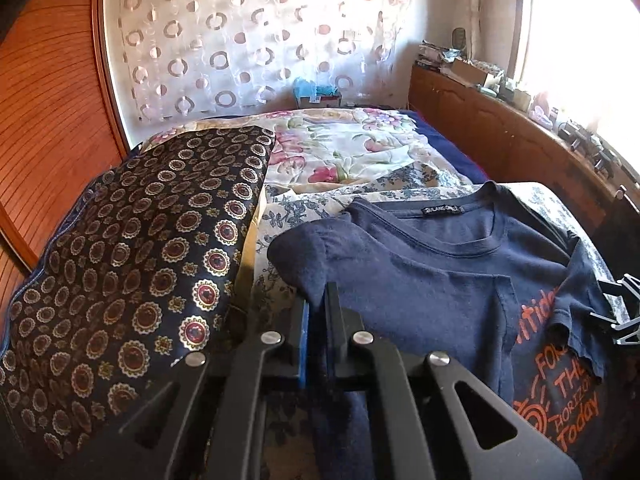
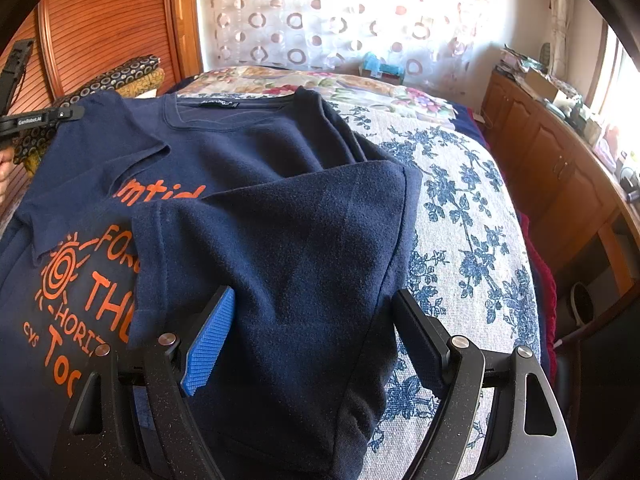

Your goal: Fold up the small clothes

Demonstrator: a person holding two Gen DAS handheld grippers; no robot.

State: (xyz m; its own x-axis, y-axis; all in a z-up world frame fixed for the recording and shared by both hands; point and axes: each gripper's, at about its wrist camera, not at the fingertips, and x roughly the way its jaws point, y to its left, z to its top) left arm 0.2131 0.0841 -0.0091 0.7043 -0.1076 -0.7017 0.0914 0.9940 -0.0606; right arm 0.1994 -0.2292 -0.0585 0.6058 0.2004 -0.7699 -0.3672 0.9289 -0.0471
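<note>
A navy T-shirt [image 1: 420, 272] with orange print lies on the bed, collar toward the far end. My left gripper [image 1: 318, 300] is shut on the shirt's left edge near the sleeve, and navy cloth runs up between its two close-set fingers. From the right wrist view the same T-shirt [image 2: 280, 220] has its right side folded over toward the middle. That folded flap lies between the wide-apart fingers of my right gripper [image 2: 316, 312], which is open. The left gripper [image 2: 24, 120] shows at the far left edge there, and the right gripper [image 1: 624, 320] pokes in at the right edge of the left wrist view.
A dark cushion with round gold-and-red motifs [image 1: 132, 248] sits left of the shirt. The blue-flowered bedspread [image 2: 460, 208] extends to the right, with a pink floral quilt [image 1: 340, 148] beyond. A wooden cabinet [image 2: 552, 168] crowded with items runs along the right, and a wooden slatted door [image 1: 48, 100] stands on the left.
</note>
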